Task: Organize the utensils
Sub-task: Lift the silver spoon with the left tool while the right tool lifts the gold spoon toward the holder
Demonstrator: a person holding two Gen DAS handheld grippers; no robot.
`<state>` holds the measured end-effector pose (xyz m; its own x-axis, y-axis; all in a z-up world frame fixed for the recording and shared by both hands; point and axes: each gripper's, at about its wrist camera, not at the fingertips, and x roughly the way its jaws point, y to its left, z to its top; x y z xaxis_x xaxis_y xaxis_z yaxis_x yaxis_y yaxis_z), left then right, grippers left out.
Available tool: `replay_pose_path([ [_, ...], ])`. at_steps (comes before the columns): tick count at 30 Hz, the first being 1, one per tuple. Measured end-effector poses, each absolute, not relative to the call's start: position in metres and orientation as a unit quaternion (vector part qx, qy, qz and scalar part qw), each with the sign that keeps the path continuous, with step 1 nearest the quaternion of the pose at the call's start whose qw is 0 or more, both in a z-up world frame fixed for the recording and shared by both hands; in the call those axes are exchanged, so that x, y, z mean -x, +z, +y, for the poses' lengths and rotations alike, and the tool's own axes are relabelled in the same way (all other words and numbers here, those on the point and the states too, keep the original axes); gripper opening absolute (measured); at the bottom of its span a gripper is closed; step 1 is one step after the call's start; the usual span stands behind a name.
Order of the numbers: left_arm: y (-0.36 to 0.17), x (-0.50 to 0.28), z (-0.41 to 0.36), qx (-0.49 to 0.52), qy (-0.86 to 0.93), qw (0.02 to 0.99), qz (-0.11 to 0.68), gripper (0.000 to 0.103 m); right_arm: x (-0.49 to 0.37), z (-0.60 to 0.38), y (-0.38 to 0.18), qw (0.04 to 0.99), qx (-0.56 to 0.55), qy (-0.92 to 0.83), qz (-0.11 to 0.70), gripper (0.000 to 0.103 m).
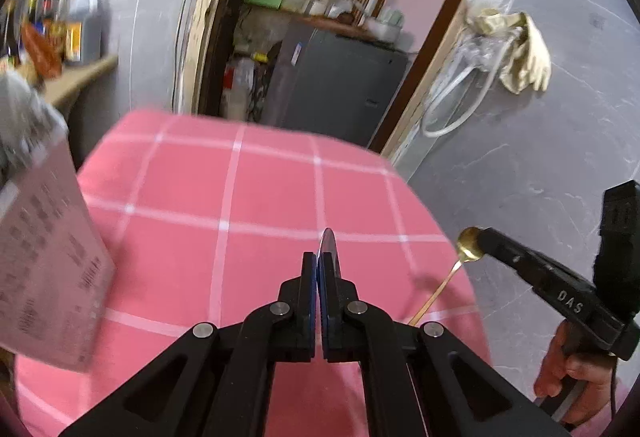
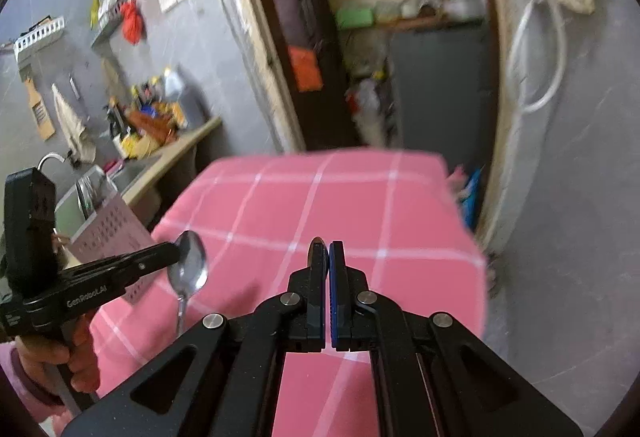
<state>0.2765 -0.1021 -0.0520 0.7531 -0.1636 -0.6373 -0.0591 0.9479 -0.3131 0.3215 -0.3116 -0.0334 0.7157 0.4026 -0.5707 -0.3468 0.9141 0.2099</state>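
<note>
My left gripper (image 1: 319, 261) is shut on a silver spoon (image 1: 329, 249), whose bowl edge sticks up past the fingertips; the spoon hangs handle-down in the right wrist view (image 2: 188, 269), held by that gripper (image 2: 174, 251). My right gripper (image 2: 328, 251) is shut on a gold spoon (image 2: 317, 242); in the left wrist view its bowl (image 1: 471, 245) sits at the gripper's tip (image 1: 486, 241) and the thin handle slants down. Both are held above the pink checked tablecloth (image 1: 260, 197). A pink perforated utensil holder (image 1: 44, 261) stands at the table's left, also in the right wrist view (image 2: 108, 233).
A counter with bottles and packets (image 2: 156, 113) and a sink (image 2: 128, 173) lie left of the table. A doorway with shelves and a dark cabinet (image 1: 340, 85) is behind the table. Grey tiled wall with a hose and gloves (image 1: 520, 49) is at right.
</note>
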Motion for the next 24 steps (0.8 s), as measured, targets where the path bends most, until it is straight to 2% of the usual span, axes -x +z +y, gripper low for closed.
replay_pose_path([
  [13,0.058,-0.228,-0.074,0.123,-0.043,0.954,0.270,0.002,-0.274,-0.276,0.083,0.957,-0.047,0.164,0.234,0.002],
  [24,0.117,-0.193,-0.013,0.124,-0.022,0.970,0.208,0.002,-0.258,-0.205,0.140,0.967,-0.021,0.176,0.183,0.002],
])
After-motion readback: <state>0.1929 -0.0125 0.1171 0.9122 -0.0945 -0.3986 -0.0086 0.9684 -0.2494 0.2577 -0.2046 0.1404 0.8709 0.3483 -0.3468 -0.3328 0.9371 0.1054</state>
